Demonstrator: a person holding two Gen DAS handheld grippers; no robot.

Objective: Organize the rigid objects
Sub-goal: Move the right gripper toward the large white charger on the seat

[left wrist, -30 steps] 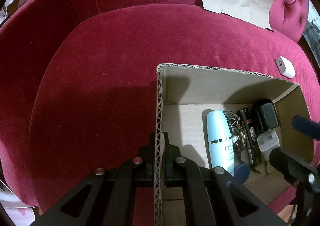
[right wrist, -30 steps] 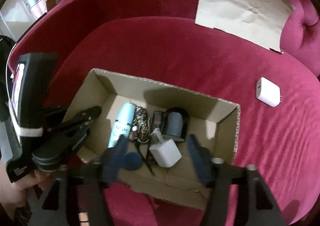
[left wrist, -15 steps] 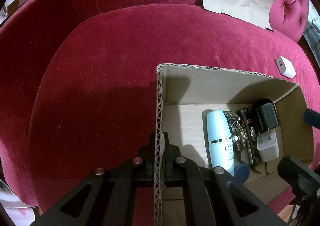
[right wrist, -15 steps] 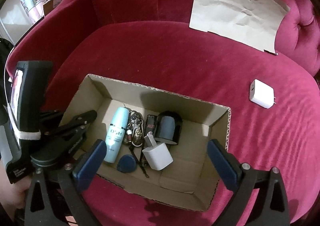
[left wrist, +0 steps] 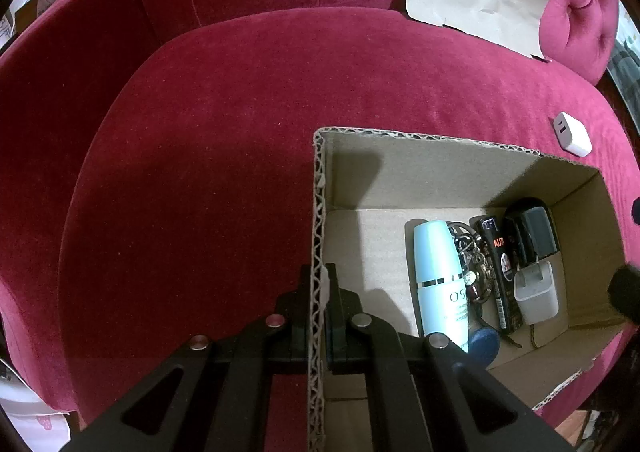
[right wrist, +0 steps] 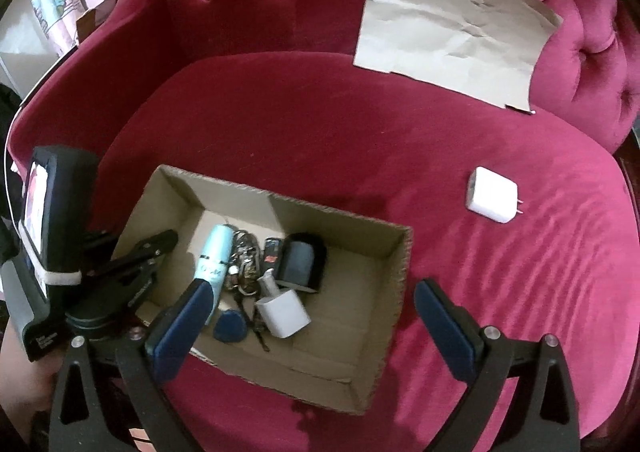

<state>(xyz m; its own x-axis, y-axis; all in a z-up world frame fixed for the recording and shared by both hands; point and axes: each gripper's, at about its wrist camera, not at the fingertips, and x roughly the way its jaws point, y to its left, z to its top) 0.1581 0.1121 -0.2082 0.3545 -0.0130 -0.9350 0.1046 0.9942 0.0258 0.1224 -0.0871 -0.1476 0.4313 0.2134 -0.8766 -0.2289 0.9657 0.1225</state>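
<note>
The pale blue bottle (left wrist: 438,276) in the cardboard box (left wrist: 420,167) bears the letters "OS", the remainder cut off by the tool in front. The black stick-shaped item (left wrist: 498,272) beside it shows "AUT" in red; nothing else is legible.

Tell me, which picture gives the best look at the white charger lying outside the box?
The right wrist view. There the white charger lies in the open on the red velvet seat, its whole body and prongs visible. The left wrist view catches it only small and squashed near the right edge.
</note>
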